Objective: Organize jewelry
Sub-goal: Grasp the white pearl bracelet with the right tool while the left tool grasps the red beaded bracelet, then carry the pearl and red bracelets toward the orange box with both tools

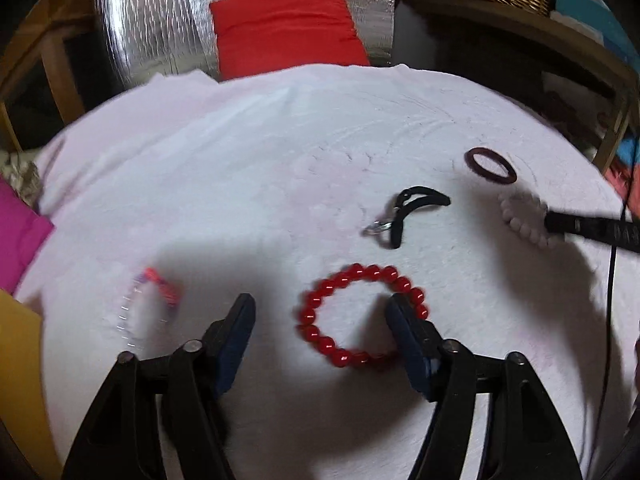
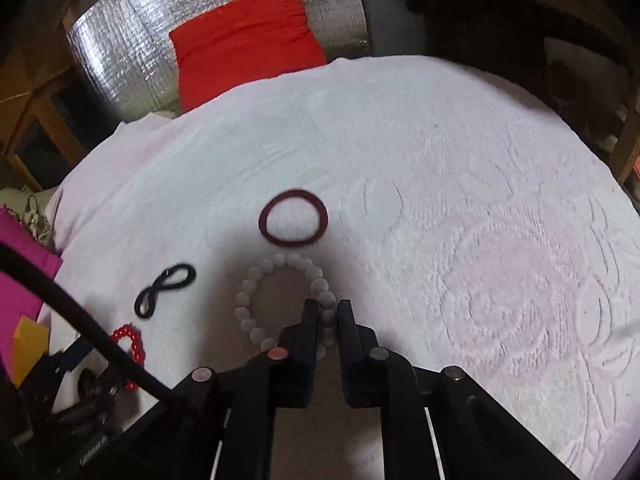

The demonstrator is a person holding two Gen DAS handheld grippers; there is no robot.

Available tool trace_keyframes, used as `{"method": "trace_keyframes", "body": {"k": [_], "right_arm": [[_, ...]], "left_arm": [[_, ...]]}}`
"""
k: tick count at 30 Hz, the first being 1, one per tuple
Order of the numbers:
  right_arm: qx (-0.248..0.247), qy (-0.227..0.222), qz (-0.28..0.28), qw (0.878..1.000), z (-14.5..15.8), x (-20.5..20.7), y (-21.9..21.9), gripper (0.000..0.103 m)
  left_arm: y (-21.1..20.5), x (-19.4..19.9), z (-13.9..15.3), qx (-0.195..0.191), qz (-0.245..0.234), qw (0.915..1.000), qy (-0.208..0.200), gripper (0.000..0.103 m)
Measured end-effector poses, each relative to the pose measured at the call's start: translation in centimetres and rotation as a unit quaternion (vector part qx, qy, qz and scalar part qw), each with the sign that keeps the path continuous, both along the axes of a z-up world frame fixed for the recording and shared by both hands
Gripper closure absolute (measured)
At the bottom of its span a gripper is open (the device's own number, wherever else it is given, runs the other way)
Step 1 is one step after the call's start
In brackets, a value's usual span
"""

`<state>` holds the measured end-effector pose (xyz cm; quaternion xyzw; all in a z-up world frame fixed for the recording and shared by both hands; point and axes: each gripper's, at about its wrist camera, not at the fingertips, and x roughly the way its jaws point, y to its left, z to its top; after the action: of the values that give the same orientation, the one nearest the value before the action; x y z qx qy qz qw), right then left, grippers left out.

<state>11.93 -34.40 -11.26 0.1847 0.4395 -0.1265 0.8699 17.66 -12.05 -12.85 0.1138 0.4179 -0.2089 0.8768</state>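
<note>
Left claw: the left gripper is wide open near the bottom of its view. One finger sits left of the red bead bracelet; the other finger covers part of the ring's right side.
Right claw: the right gripper is pinched almost closed on the pale bead bracelet, low in the middle of its view. It looks like it has hold of the beads on the right side of that ring.
How to do it well: I think the right claw should lift slowly and keep squeezing, since round beads may slip. The left claw could go lower before it closes, so a finger goes inside the red ring.
Other things: a dark red hair band lies just above the pale beads. A black twisted hair tie lies to the left. A blurry thin bracelet lies lower left in the left view. All rest on a pink towel.
In the way: a black cable crosses the lower left of the right view, near the red beads.
</note>
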Motion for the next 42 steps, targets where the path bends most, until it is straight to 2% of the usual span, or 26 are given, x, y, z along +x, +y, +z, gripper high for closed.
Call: {"method": "trace_keyframes", "body": {"k": [3, 6, 9, 11, 13, 14, 19, 25, 33, 42], "right_arm": [[0.005, 0.009, 0.009, 1.0, -0.3, -0.6, 0.1, 0.093], [0.002, 0.01, 0.017, 1.0, -0.3, -0.9, -0.1, 0.093], [0.008, 0.014, 0.015, 1.0, -0.6, -1.0, -0.6, 0.093], [0.016, 0.012, 0.014, 1.0, -0.7, -1.2, -0.8, 0.093], [0.019, 0.012, 0.011, 1.0, -0.7, -1.3, -1.0, 0.093], [0.018, 0.012, 0.011, 1.0, -0.7, -1.3, -1.0, 0.093], [0.023, 0.005, 0.01, 1.0, -0.3, -1.9, -0.8, 0.093], [0.04, -0.033, 0.012, 0.999, 1.3, -2.5, 0.1, 0.093], [0.058, -0.096, 0.05, 0.992, 4.0, -2.7, 3.8, 0.093], [0.066, -0.122, 0.085, 0.987, 5.3, -2.5, 7.7, 0.093]], "left_arm": [[-0.7, 0.0, -0.2, -0.025, 0.0, 0.9994, 0.024, 0.026], [-1.0, -0.4, -0.3, -0.025, -0.002, 0.9994, 0.023, 0.026], [-1.1, -0.9, 0.0, -0.029, -0.01, 0.9992, 0.023, 0.052], [-0.9, -1.3, 0.3, -0.035, -0.007, 0.999, 0.026, 0.08], [-0.3, -1.5, 0.4, -0.049, -0.004, 0.9981, 0.037, 0.092], [-0.1, -1.5, 0.4, -0.057, -0.003, 0.9975, 0.042, 0.093], [0.9, -1.9, 1.0, -0.071, 0.001, 0.9966, 0.042, 0.094], [2.4, -3.0, 3.5, -0.087, 0.001, 0.9962, 0.006, 0.094], [5.0, -4.5, 5.9, -0.09, 0.002, 0.9956, -0.023, 0.094], [8.2, -5.5, 6.8, -0.088, 0.026, 0.9951, -0.035, 0.094]]}}
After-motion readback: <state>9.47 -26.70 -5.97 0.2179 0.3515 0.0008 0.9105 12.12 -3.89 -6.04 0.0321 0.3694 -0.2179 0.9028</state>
